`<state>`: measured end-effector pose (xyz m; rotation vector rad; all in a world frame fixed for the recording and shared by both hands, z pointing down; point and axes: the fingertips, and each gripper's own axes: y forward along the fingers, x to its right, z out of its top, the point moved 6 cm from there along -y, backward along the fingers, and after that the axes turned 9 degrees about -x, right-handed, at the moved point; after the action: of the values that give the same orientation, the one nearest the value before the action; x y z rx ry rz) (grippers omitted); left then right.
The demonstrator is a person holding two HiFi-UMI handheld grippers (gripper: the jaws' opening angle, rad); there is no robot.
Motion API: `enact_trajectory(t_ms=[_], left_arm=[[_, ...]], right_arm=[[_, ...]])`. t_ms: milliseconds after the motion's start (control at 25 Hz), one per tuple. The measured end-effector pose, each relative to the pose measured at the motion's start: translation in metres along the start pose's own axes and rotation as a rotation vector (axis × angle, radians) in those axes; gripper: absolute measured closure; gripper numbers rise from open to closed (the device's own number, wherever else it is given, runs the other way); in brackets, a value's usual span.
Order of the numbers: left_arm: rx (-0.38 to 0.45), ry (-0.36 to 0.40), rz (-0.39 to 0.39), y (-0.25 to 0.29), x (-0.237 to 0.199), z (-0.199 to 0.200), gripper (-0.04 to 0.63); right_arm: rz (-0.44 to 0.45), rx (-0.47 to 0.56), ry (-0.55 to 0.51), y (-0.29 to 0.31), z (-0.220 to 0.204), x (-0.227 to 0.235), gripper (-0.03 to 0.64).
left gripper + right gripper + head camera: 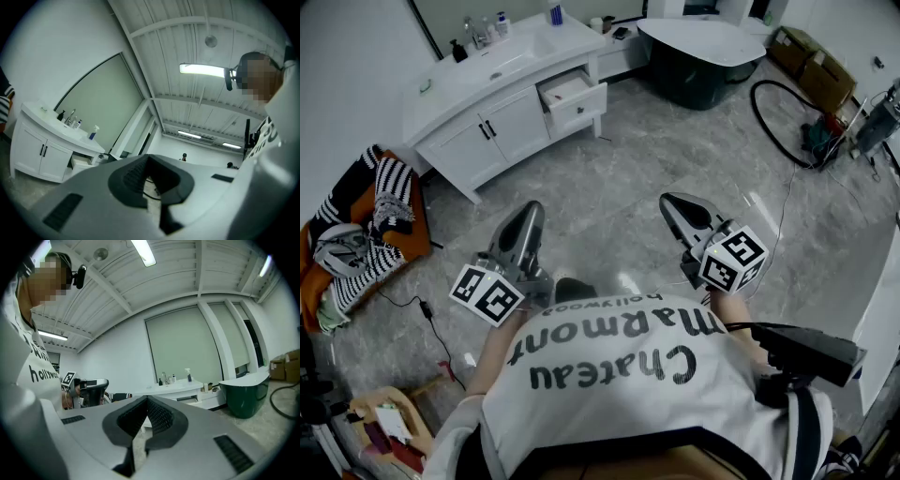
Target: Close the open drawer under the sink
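Note:
A white vanity (pixel 478 112) with a sink (pixel 520 52) stands against the far wall, up and left in the head view. Its top right drawer (pixel 572 94) is pulled out and open. My left gripper (pixel 528 210) and right gripper (pixel 671 201) hover over the grey floor, well short of the vanity, both shut and holding nothing. In the left gripper view the jaws (pixel 149 157) meet, and the open drawer (pixel 82 162) shows far off at the left. In the right gripper view the jaws (pixel 146 399) are together, with the vanity (pixel 171 389) beyond them.
A dark bathtub (pixel 703 56) stands right of the vanity. A black hose (pixel 773 117) and cardboard boxes (pixel 811 56) lie at the far right. Striped clothes are piled on an orange seat (pixel 366 225) at the left. Bottles (pixel 483 33) stand on the counter.

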<state>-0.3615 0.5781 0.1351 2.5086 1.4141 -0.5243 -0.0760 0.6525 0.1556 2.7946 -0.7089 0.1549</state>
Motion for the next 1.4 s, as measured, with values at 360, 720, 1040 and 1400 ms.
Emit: enact_trajectory(t_ms=[360, 720, 1040, 1400], left_arm=[[-0.001, -0.004, 0.021, -0.003, -0.007, 0.002, 0.586], [0.017, 0.029, 0.005, 0.01, -0.035, 0.002, 0.586], [-0.049, 0.147, -0.042, 0.082, -0.08, 0.018, 0.587], [-0.047, 0.106, -0.069, 0.172, -0.165, 0.072, 0.586]], right_arm=[[0.001, 0.014, 0.021, 0.003, 0.003, 0.0, 0.605], [0.142, 0.246, 0.233, 0.008, 0.018, 0.011, 0.604], [0.016, 0.273, 0.202, 0.044, 0.034, 0.061, 0.604], [-0.059, 0.15, 0.07, 0.137, 0.073, 0.127, 0.604]])
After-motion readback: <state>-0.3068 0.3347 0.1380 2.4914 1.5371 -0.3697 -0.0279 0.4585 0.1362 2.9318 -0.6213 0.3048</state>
